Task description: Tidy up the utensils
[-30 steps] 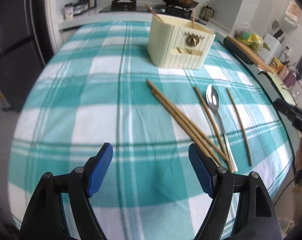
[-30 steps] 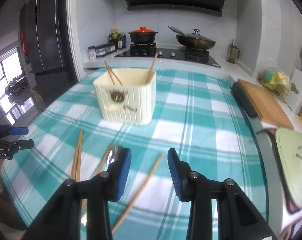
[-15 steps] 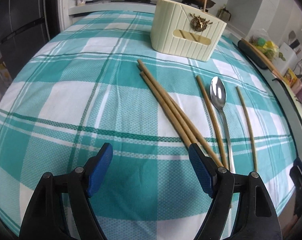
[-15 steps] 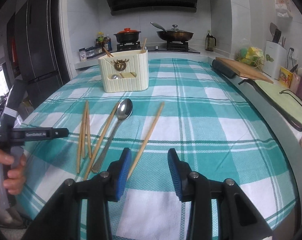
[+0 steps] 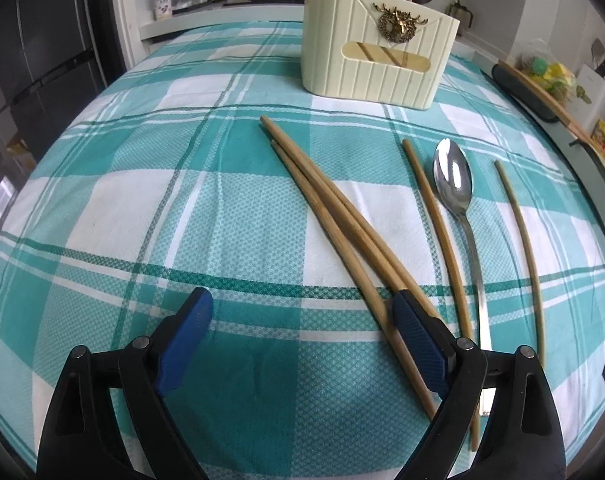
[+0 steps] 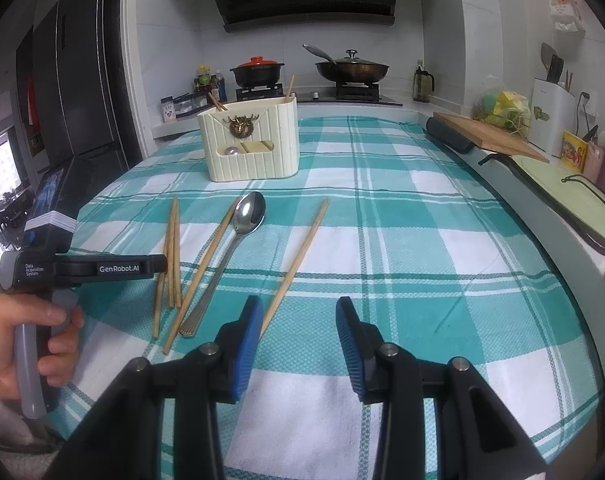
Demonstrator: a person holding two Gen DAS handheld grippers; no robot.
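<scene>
In the left wrist view my left gripper (image 5: 302, 310) hangs low over the checked cloth, its jaws opening. Only cloth shows in the gap. Its right pad (image 5: 416, 334) covers the near ends of a pair of wooden chopsticks (image 5: 334, 216). To their right lie a single chopstick (image 5: 434, 216), a steel spoon (image 5: 454, 180) and a thinner chopstick (image 5: 518, 232). The cream utensil holder (image 5: 378, 52) stands behind them. My right gripper (image 6: 298, 320) is partly open and holds nothing. Its left pad (image 6: 248, 330) sits at the near end of a lone chopstick (image 6: 302, 256).
In the right wrist view a hand (image 6: 22, 344) holds the left gripper's black body (image 6: 102, 268) at the table's left edge. A stove with a red-lidded pot (image 6: 258, 72) and a pan (image 6: 350, 68) stands behind. A cutting board (image 6: 486, 136) lies on the right counter.
Both grippers have come down closer to the table. The left one moved in over the chopstick pair and its jaws stand wider. The right jaws keep the same gap.
</scene>
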